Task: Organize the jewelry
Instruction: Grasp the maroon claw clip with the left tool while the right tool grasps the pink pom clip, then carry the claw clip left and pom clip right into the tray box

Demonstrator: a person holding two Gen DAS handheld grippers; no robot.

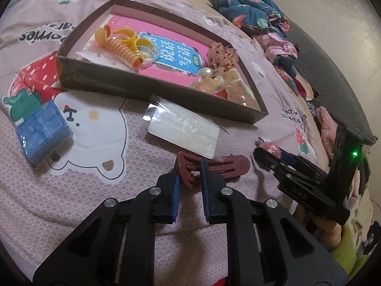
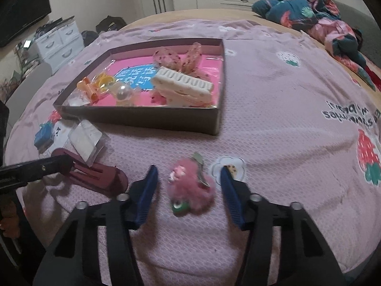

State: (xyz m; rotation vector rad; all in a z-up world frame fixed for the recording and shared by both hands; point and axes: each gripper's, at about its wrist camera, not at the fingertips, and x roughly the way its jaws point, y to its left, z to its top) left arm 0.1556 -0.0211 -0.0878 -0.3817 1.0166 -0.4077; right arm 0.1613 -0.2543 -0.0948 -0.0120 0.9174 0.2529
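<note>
A maroon hair claw (image 1: 228, 166) lies on the pink bedspread, and my left gripper (image 1: 189, 163) is shut on its near end, blue pads pressing both sides. The right wrist view shows this left gripper (image 2: 67, 162) from the side, on the same maroon claw (image 2: 102, 176). My right gripper (image 2: 188, 168) stands open around a fluffy pink hair clip (image 2: 190, 188) with a green bit; neither pad touches it. A shallow brown box (image 1: 142, 83) lined in pink holds an orange spiral tie (image 1: 123, 50), a cream claw clip (image 2: 183, 83) and a spotted scrunchie (image 1: 222, 53).
A clear packet with a white card (image 1: 183, 131) lies just beyond the maroon claw, and a small blue box (image 1: 42, 131) sits to the left. Bundled dark floral bedding (image 2: 302, 7) fills the far right of the bed. White drawers (image 2: 59, 45) stand beyond the bed's left side.
</note>
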